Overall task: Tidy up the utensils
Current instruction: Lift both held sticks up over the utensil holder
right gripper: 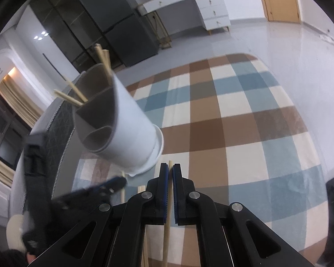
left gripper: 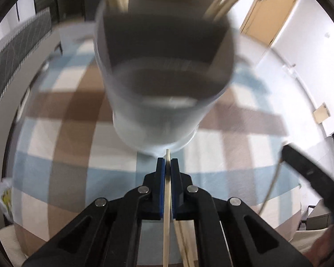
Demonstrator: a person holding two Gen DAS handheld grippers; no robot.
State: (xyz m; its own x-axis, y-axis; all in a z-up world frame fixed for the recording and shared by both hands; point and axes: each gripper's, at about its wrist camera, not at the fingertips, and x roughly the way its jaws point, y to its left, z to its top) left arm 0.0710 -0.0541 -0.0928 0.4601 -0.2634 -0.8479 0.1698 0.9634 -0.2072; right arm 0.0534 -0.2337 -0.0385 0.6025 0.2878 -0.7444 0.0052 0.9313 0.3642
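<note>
- Nearest to us, the left tongs (left gripper: 167, 163) are clenched on a single pale chopstick (left gripper: 166, 211), whose tip pokes just past the blue pads (left gripper: 160, 173); more loose sticks show below the linkage.
- The right tongs (right gripper: 170, 170) likewise grip their own chopstick (right gripper: 167, 233), its tip just clear of the pads; another stick lies beside it under the left-hand link.
- We judge the step in hand to be loading chopsticks into the holder: each tool carries one stick, and neither is in yet.
- Just beyond the left tongs' tip sits the white utensil holder (left gripper: 162, 84), a tall cylinder with grey dividers inside; it reads as blurred in the left view and leaning in the right view (right gripper: 131, 131), its base near the right tongs.
- Several chopsticks already stand in its compartments, fanning out past the rim (right gripper: 104, 60).
- We cannot tell what carries the holder; its base is blurred against the checked rug (right gripper: 233, 122) on the floor.
- Next, we think each stick has to be raised above the rim, turned tip-down over a compartment, then let go.
- The leaning sticks already inside could block the way.
</note>
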